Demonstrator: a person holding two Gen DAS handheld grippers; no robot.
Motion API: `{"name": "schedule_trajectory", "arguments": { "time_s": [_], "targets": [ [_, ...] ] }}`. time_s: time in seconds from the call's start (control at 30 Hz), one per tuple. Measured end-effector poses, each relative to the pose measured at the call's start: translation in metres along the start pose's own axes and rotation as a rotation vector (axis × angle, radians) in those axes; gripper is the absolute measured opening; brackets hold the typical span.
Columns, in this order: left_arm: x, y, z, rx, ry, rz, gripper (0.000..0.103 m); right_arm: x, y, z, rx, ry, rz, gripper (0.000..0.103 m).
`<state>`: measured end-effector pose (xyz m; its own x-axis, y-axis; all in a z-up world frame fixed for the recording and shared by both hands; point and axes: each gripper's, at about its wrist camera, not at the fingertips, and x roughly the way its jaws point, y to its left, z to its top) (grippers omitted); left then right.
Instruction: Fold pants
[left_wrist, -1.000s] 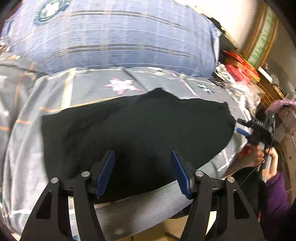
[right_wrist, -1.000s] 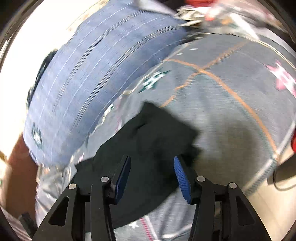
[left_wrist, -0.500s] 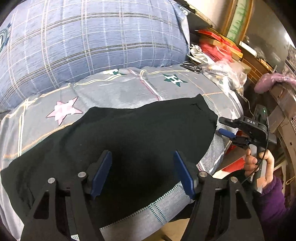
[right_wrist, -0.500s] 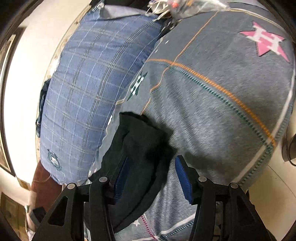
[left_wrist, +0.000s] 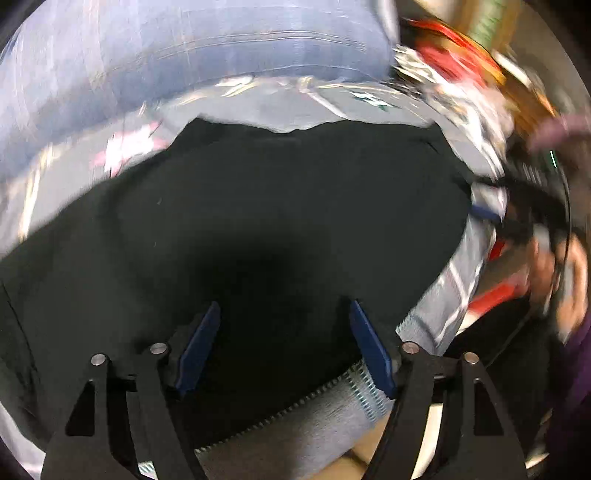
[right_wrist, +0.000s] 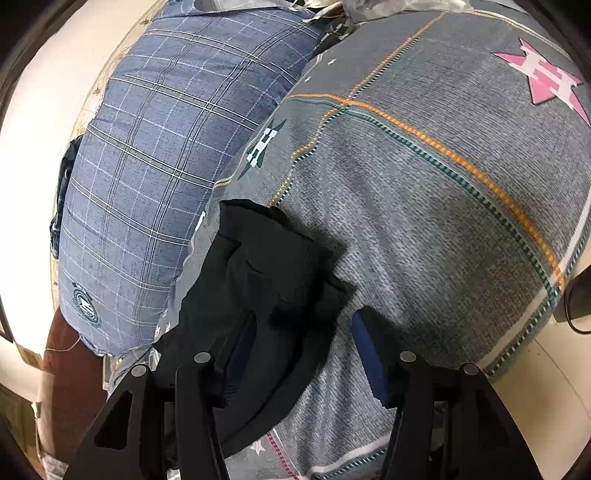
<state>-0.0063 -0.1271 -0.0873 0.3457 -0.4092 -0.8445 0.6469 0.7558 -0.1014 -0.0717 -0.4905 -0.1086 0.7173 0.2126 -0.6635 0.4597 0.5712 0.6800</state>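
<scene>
Across the grey patterned bedspread (left_wrist: 447, 295) lie the black pants (left_wrist: 258, 206), spread flat and filling the middle of the left wrist view. The left gripper (left_wrist: 284, 343) hovers over their near edge at 6 o'clock, its jaws opening, dark cloth below the gap but no pad pressing on it. In the right wrist view one end of the pants (right_wrist: 266, 280) is bunched into folds. The right gripper (right_wrist: 303, 354) straddles it at 6 o'clock, jaws opening: its left finger lies against the cloth, while the right blue pad (right_wrist: 369, 354) stands clear over the bedspread.

Beyond the pants, at 12 o'clock in the left view and 10 o'clock in the right, a big blue checked pillow (right_wrist: 155, 166) rests against the bedspread. A pink star print (right_wrist: 543, 81) sits at 2 o'clock on the bedspread. Blurred red and white clutter (left_wrist: 450, 74) crowds 1 o'clock in the left view. At 3 o'clock there, a hand (left_wrist: 554, 273) in a purple sleeve (left_wrist: 569, 387) holds the other gripper, just off the pants' edge.
</scene>
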Motion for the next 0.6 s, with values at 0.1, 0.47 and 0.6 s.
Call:
{"name": "schedule_trajectory", "arguments": {
  "time_s": [0.1,0.47,0.6],
  "targets": [
    [-0.005,-0.014,0.002,0.076,0.025,0.014,0.074,0.005,0.004,0.001,0.000,-0.005,0.005,0.057],
    [-0.027,-0.048,0.076,0.192,-0.067,-0.012,0.074,0.015,-0.008,0.011,0.086,-0.006,0.047,0.021],
    [-0.013,-0.068,0.121,0.294,-0.080,-0.023,0.074,0.016,-0.017,0.013,0.132,0.013,0.095,0.018]
  ]
}}
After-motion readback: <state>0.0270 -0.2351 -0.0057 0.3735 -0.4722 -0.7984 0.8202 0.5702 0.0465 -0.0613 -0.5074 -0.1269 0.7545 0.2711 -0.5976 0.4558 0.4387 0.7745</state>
